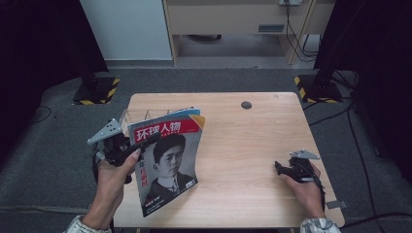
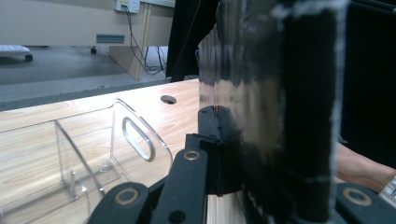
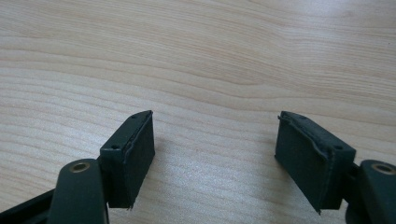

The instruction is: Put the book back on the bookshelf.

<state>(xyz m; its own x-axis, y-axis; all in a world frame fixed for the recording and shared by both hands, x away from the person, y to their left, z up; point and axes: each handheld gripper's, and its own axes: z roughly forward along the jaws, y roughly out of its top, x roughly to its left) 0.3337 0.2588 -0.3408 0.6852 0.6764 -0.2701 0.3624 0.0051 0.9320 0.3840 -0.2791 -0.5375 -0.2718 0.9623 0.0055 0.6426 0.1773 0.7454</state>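
Step in hand: carrying a magazine (image 1: 167,162) toward the clear acrylic rack (image 2: 112,154) at the far left of the worktop (image 1: 252,145); judged as the transport-and-align phase, insertion not yet done.
Left tool (image 1: 138,144): jaws clamped tight on the magazine's left edge, near the top; in the left gripper view the glossy edge (image 2: 243,107) stands upright, pinched between the black pads.
Right tool (image 3: 215,154): jaws parted wide, nothing between them; rests on the bare wood at the near right of the worktop, well apart from the magazine.
Magazine, place: held up off the worktop, tilted, its lower corner hanging near the front edge; its top edge lies just in front of the rack in the high view.
Magazine, look: red title band with white characters, a monochrome portrait on the cover below; thin and floppy, sagging away from the grip.
Rack: transparent dividers, upright, with an oval cut-out in one wall; the slots look empty from the left gripper view.
Next move calls for: bringing the magazine upright and in line with a slot, spine or bottom edge first, then lowering between two dividers.
Risk (judgement): the limp pages may fan or catch on a divider; the idle right tool could steady the free edge.
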